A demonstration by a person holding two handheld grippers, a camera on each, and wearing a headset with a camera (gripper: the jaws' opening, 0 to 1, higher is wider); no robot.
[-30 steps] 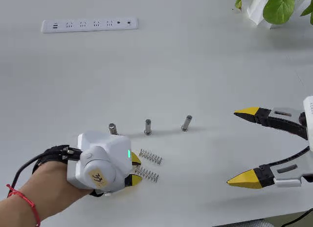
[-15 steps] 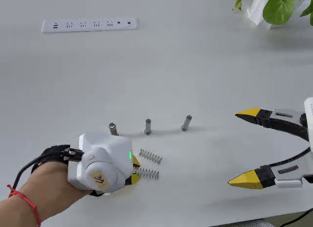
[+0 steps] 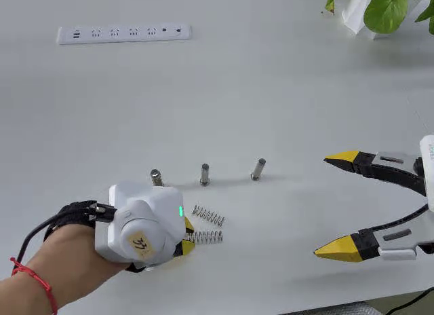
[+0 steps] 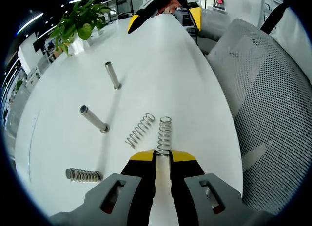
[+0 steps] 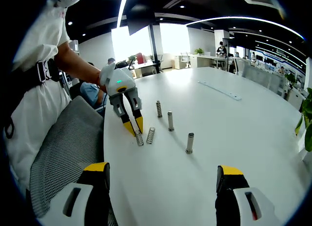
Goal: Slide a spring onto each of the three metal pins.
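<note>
Three metal pins stand in a row on the white table: the left pin (image 3: 156,177), the middle pin (image 3: 205,174) and the right pin (image 3: 258,169). In the left gripper view the nearest pin (image 4: 84,175) carries a coiled spring. Two loose springs lie in front of the pins: one free (image 3: 208,216), the other (image 3: 205,237) pinched at its end by my left gripper (image 3: 186,235). Up close, the left gripper (image 4: 163,155) is shut on the spring (image 4: 164,131). My right gripper (image 3: 339,201) hangs wide open to the right, holding nothing.
A white power strip (image 3: 124,34) lies at the far left of the table. A potted plant (image 3: 383,6) stands in the far right corner. A grey mesh chair (image 4: 263,89) sits beside the table's near edge.
The left gripper has nudged slightly, and the spring in its tips has swung to lie more level. The right gripper has barely moved.
</note>
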